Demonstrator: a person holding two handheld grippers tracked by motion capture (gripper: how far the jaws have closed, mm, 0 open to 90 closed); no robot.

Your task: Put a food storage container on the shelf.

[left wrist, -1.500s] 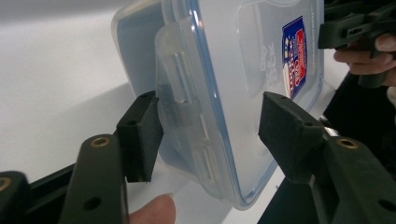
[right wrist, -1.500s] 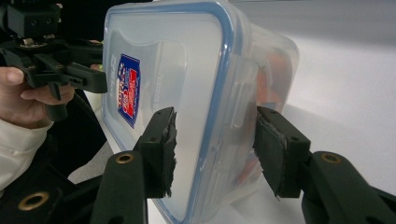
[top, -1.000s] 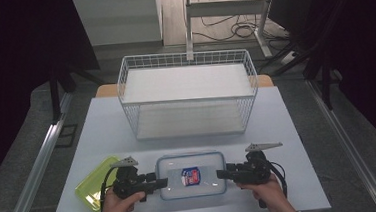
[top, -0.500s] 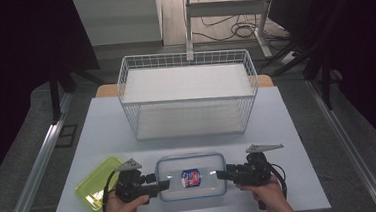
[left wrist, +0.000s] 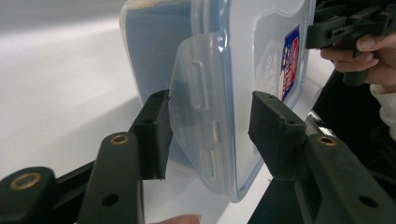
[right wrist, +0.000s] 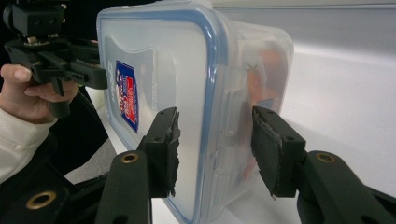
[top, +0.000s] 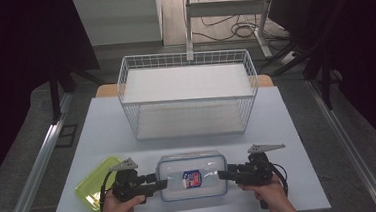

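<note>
A clear plastic container (top: 193, 176) with a blue-rimmed lid and a red and blue label lies near the table's front edge. My left gripper (top: 161, 183) is at its left end. In the left gripper view, my left gripper (left wrist: 208, 126) has the loose end flap (left wrist: 201, 107) between its jaws, which have just been closing. A gap remains at the far pad (left wrist: 275, 135). My right gripper (top: 222, 174) straddles the right end. In the right gripper view, my right gripper (right wrist: 215, 140) has its pads close beside the container's (right wrist: 163, 60) lid and base, and it is open.
A white wire basket (top: 188, 100) stands behind the container, mid-table. A green tray-like lid (top: 94, 185) lies at the front left beside my left hand. The pale table (top: 102, 127) ends just in front of both hands. Dark floor and cables lie beyond.
</note>
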